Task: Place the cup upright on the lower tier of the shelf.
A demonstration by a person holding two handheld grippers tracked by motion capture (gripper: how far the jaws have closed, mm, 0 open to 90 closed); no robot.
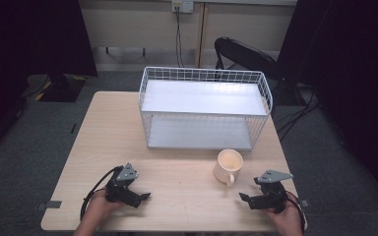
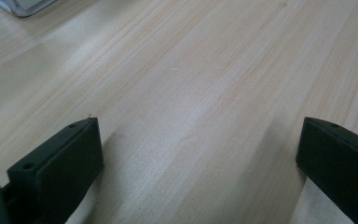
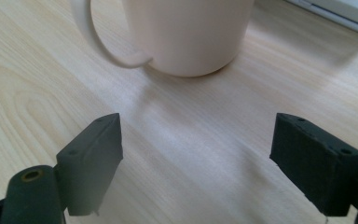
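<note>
A cream mug (image 1: 229, 165) stands upright on the wooden table (image 1: 177, 152), right of centre, its handle toward the near edge. My right gripper (image 1: 250, 197) rests near the front right edge, open, a short way from the mug. In the right gripper view the mug (image 3: 186, 32) sits just beyond the spread jaws of that gripper (image 3: 196, 154), handle to the left. My left gripper (image 1: 140, 197) lies at the front left, open, over bare wood. The left gripper view has its jaws (image 2: 198, 154) wide apart with nothing between them.
A white wire rack (image 1: 204, 105) with two shelves stands at the back middle of the table; its corner (image 2: 21, 5) appears in the left gripper view. A black chair (image 1: 243, 54) and cables lie on the floor behind the table.
</note>
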